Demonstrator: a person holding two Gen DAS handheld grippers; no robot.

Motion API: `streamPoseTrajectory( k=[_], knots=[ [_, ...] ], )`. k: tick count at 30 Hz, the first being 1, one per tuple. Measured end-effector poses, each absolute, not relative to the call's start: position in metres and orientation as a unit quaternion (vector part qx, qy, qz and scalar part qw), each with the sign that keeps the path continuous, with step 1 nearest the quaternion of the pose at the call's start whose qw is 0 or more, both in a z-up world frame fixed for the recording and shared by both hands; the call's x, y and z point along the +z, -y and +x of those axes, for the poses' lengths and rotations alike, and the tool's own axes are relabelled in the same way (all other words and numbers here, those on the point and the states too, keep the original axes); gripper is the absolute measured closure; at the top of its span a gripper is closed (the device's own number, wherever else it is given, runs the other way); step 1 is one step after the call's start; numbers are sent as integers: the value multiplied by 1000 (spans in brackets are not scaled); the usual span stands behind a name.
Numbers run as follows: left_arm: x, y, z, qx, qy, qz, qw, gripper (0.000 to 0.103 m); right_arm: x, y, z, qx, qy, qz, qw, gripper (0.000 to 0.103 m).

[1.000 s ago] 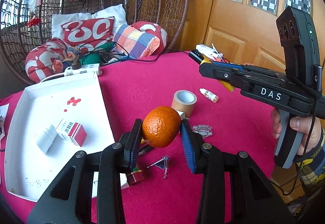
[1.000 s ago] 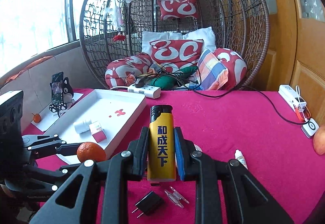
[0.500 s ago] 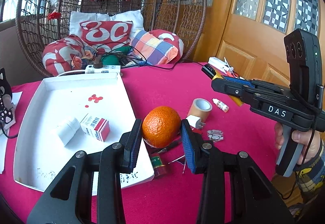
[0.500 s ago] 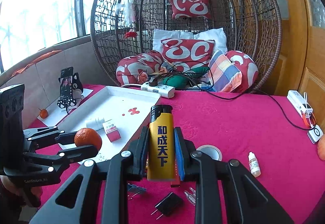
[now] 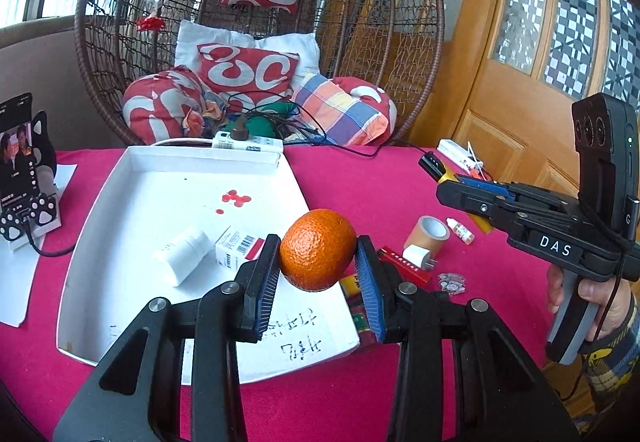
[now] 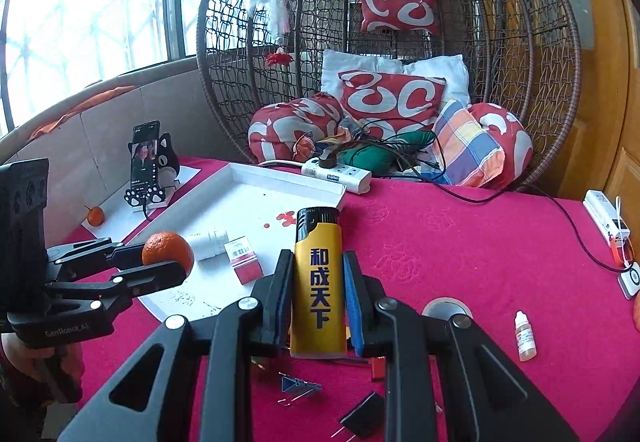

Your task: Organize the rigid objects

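Note:
My left gripper (image 5: pixel 318 274) is shut on an orange (image 5: pixel 317 248) and holds it above the near right corner of the white tray (image 5: pixel 120 242). The tray holds a white bottle (image 5: pixel 185 254) and a red-and-white box (image 5: pixel 239 249). My right gripper (image 6: pixel 314 294) is shut on a yellow lighter (image 6: pixel 318 284), held upright above the red tablecloth to the right of the tray (image 6: pixel 248 181). The orange also shows in the right wrist view (image 6: pixel 168 249), and the right gripper in the left wrist view (image 5: pixel 452 189).
On the cloth lie a tape roll (image 5: pixel 428 232), a dropper bottle (image 6: pixel 525 336), a white plug (image 5: pixel 418 256), a black plug (image 6: pixel 362 420), clips (image 6: pixel 298 386) and a red item (image 5: pixel 404 266). A power strip (image 6: pixel 336 171) and a phone stand (image 6: pixel 146 161) sit behind.
My left gripper has carried the orange left, from over the cloth to over the tray's corner. The right gripper with the lighter has drifted slightly left too.

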State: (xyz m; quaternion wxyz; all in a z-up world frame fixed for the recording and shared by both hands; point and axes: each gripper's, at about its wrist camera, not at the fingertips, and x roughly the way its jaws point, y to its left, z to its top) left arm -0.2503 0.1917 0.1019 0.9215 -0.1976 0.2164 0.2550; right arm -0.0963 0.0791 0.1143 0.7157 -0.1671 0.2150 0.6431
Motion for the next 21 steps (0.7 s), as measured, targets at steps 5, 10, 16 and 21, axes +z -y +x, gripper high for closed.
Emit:
streamPoseTrajectory(
  k=[5,10,16,21],
  knots=[
    [106,-208,-266,277,-206,-203,916,66,117,-90,-107,650,-212,-174,708,80],
    [108,-218,-277,295,-199,-206,912,66,120,-100,-114,658,-209,-177,702,80],
    [106,-231,-287,309,-192,-216,906,66,119,-116,-124,669,-215,-181,688,80],
    [108,-244,-293,321,-191,-218,901,66,114,-134,-130,673,-229,-181,679,80]
  ],
)
